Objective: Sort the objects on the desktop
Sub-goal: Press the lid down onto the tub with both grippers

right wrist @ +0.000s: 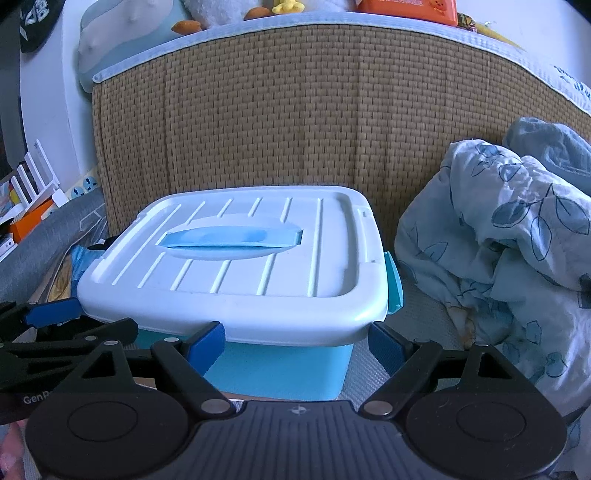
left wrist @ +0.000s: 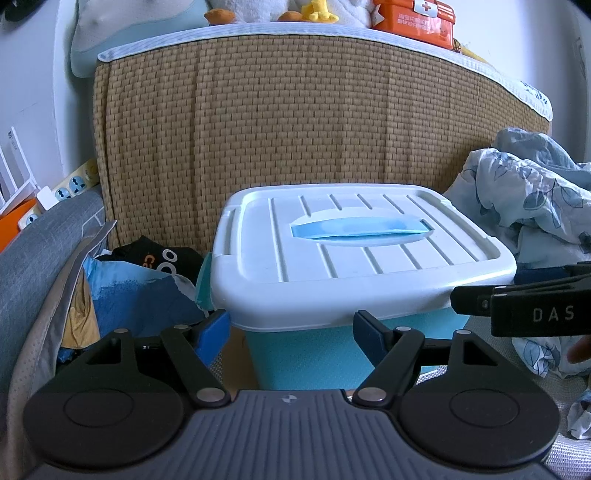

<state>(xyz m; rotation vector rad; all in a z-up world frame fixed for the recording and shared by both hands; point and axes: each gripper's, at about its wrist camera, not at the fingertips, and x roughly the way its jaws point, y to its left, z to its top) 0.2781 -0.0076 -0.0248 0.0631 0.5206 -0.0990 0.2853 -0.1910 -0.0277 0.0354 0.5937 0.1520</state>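
A light blue storage box [left wrist: 317,350] with a closed white ribbed lid [left wrist: 369,240] and a blue handle [left wrist: 354,227] stands in front of me. It also shows in the right wrist view [right wrist: 288,369], with its lid [right wrist: 240,273] and a blue side latch [right wrist: 393,284]. My left gripper [left wrist: 291,334] is open and empty, its blue fingertips just under the lid's front rim. My right gripper [right wrist: 297,345] is open and empty, at the box's front right corner. The right gripper's side shows in the left wrist view [left wrist: 517,306]; the left gripper's side shows in the right wrist view [right wrist: 55,325].
A woven brown mat [left wrist: 295,122] stands upright behind the box. A crumpled blue leaf-print quilt [right wrist: 498,240] lies to the right. Bags and dark cloth [left wrist: 140,280] are piled left of the box, beside a grey cushion [left wrist: 37,258]. An orange first-aid case [left wrist: 413,22] sits on top.
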